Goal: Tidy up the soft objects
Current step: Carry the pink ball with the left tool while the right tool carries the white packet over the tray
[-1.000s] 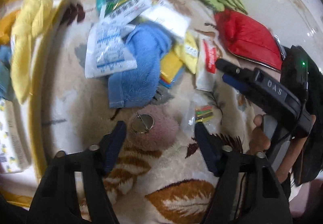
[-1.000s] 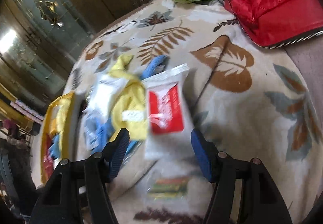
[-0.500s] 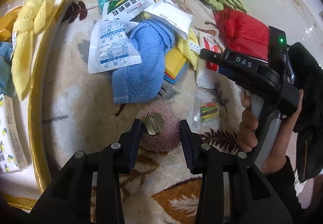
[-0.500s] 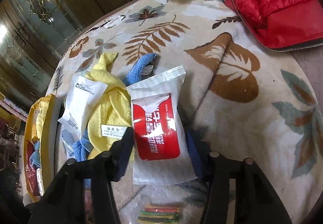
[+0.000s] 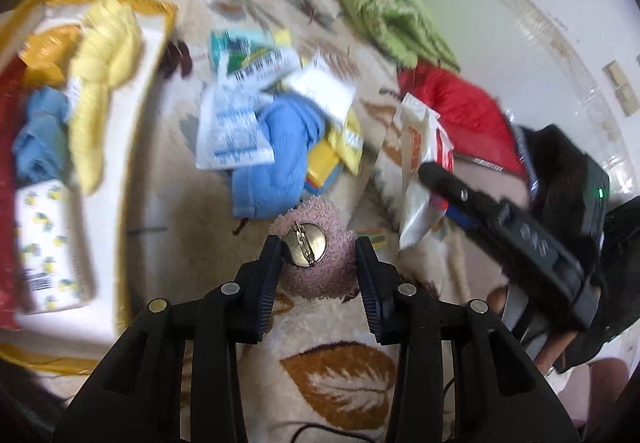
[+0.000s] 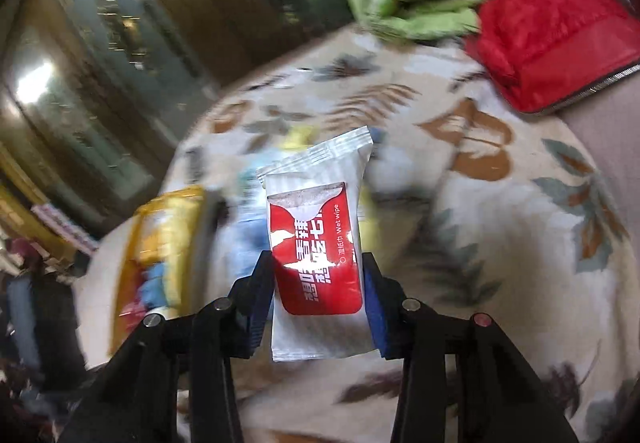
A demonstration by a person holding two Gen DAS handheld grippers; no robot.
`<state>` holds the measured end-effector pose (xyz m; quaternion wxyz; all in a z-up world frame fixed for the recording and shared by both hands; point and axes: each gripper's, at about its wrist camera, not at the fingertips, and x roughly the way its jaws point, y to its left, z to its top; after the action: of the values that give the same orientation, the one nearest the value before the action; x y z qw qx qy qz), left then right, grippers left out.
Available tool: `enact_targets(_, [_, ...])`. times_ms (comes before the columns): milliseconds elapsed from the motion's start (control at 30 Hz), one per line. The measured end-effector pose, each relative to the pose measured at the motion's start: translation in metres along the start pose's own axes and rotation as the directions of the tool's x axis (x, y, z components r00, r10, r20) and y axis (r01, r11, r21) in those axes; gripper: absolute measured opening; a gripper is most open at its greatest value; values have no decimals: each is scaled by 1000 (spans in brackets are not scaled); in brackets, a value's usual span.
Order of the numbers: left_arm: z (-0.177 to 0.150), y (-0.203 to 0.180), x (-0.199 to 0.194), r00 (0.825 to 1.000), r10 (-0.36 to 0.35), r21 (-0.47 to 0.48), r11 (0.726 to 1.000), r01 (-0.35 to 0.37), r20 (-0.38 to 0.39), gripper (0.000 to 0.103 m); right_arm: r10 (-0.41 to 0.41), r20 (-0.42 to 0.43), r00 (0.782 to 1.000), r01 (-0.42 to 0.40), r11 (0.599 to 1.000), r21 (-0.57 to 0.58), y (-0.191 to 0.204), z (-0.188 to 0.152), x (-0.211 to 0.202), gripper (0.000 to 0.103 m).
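Observation:
My left gripper point(image 5: 318, 257) is shut on a pink fuzzy round brooch point(image 5: 320, 267) with a metal pin back, held above the leaf-patterned blanket point(image 5: 328, 363). My right gripper point(image 6: 318, 283) is shut on a white and red wet-wipe packet point(image 6: 316, 243) and holds it lifted off the blanket; the packet also shows in the left wrist view point(image 5: 420, 179). A pile remains on the blanket: a blue towel point(image 5: 280, 155), white sachets point(image 5: 228, 135), a yellow cloth point(image 5: 344, 147).
A yellow-rimmed tray point(image 5: 156, 43) at the left holds a yellow towel point(image 5: 100, 83), a blue cloth point(image 5: 40, 131) and a lemon-print packet point(image 5: 48, 243). A green folded blanket point(image 5: 392, 19) and a red quilted pouch point(image 5: 460, 111) lie at the back right.
My left gripper closed on the pink brooch and lifted it. My right gripper closed on the wet-wipe packet and raised it off the blanket.

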<state>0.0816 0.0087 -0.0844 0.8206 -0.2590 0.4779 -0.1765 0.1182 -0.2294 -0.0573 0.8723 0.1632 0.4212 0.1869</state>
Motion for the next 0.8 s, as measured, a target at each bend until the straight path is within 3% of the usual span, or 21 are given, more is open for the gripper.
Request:
enact_targets(200, [5,14,-56,996,-12,-39,999,16,94,37,163,-36,986,-164,986,-26,61,-1,2,42])
enact_targets(300, [9,26,-90,989,37,-39,999,-31,144,37,191,-49,980,-194,979,-67,89,-4,3,42])
enact_targets(567, [20,67,-152,956,101,-87,993,-79,275,37,204,-123,971,-220,965,-140,146,-14,25,42])
enact_targets(667, [26,85,-152,958,115,-127,988,-84,263,37,196,-153,969,-216,967,-131,152,-17,38,42])
enact_targets(800, [35,96,-146,955,157,-107,985,-134,251,37,176,-179,968,-202,970,-138,162,-23,57,42])
